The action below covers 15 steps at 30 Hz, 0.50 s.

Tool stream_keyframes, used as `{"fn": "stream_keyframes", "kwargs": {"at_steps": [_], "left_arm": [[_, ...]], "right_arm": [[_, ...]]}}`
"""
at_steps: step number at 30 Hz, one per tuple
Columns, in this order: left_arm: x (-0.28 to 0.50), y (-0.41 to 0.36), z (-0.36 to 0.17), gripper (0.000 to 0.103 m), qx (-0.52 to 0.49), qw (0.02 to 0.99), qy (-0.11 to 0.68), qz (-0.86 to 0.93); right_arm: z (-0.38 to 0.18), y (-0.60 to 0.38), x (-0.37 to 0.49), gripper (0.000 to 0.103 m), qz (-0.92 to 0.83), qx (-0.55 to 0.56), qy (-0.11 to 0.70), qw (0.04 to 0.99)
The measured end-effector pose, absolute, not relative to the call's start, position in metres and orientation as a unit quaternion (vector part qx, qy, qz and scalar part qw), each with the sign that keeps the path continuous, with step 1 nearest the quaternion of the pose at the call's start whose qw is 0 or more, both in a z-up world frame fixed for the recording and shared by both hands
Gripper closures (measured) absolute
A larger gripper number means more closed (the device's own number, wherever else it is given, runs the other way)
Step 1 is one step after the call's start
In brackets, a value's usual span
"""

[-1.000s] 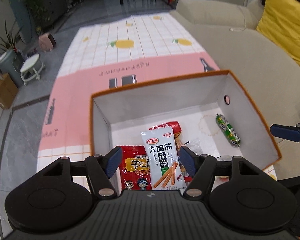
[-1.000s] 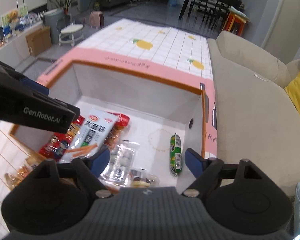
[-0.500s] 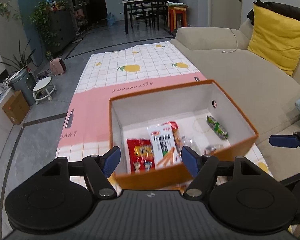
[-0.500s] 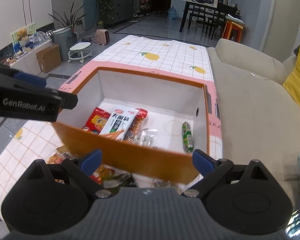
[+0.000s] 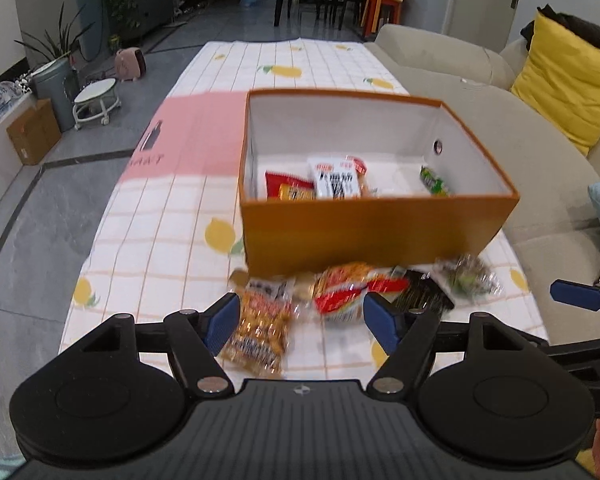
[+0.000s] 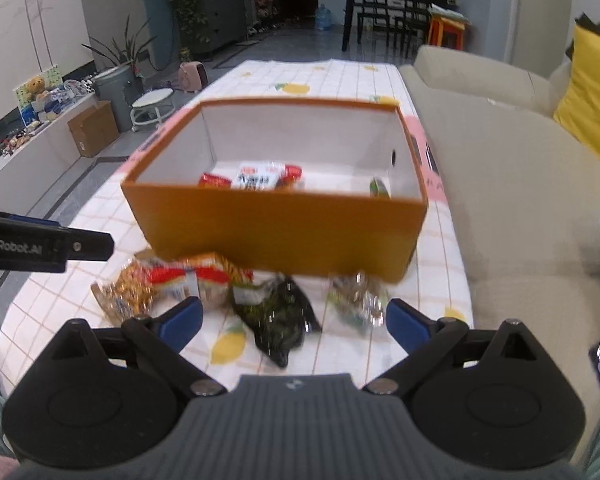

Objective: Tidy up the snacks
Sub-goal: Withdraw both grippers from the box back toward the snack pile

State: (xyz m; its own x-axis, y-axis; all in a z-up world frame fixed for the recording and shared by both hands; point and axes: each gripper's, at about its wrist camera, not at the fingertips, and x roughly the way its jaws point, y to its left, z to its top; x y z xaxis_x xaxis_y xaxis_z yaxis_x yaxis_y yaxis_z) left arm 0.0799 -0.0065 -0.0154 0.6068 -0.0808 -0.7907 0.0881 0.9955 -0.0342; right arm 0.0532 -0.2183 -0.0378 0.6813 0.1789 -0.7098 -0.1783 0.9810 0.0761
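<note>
Orange box (image 5: 376, 228) sits on the table (image 5: 168, 232), toward the right edge next to the sofa (image 5: 512, 152). Inside on the white floor: a red pack (image 5: 286, 182), a white pack (image 5: 336, 178) overlapping it, and a green stick (image 5: 434, 180) off by the right wall.

More snacks are loose on the checkered cloth right along the box's near side, all a bit blurry: an orange bag (image 5: 260, 326) at the left, a red bag (image 5: 348, 290), a black pack (image 6: 278, 316), and a crinkly clear one (image 6: 356, 300) at the right.

Left gripper (image 5: 300, 322) hangs over the orange and red bags, wide apart, gripping nothing. Right gripper (image 6: 294, 322) is spread even wider above the black pack, also empty; its jaws were just opening up.
</note>
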Motion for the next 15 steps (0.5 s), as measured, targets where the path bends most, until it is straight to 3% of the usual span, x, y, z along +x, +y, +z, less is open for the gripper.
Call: {"fn": "stream_keyframes", "kwargs": {"at_steps": [15], "left_arm": [[0.077,0.015,-0.068,0.02,-0.024,0.877,0.478,-0.039]], "right_arm": [[-0.094,-0.204,0.05,0.008,0.121,-0.039,0.408,0.904]]}}
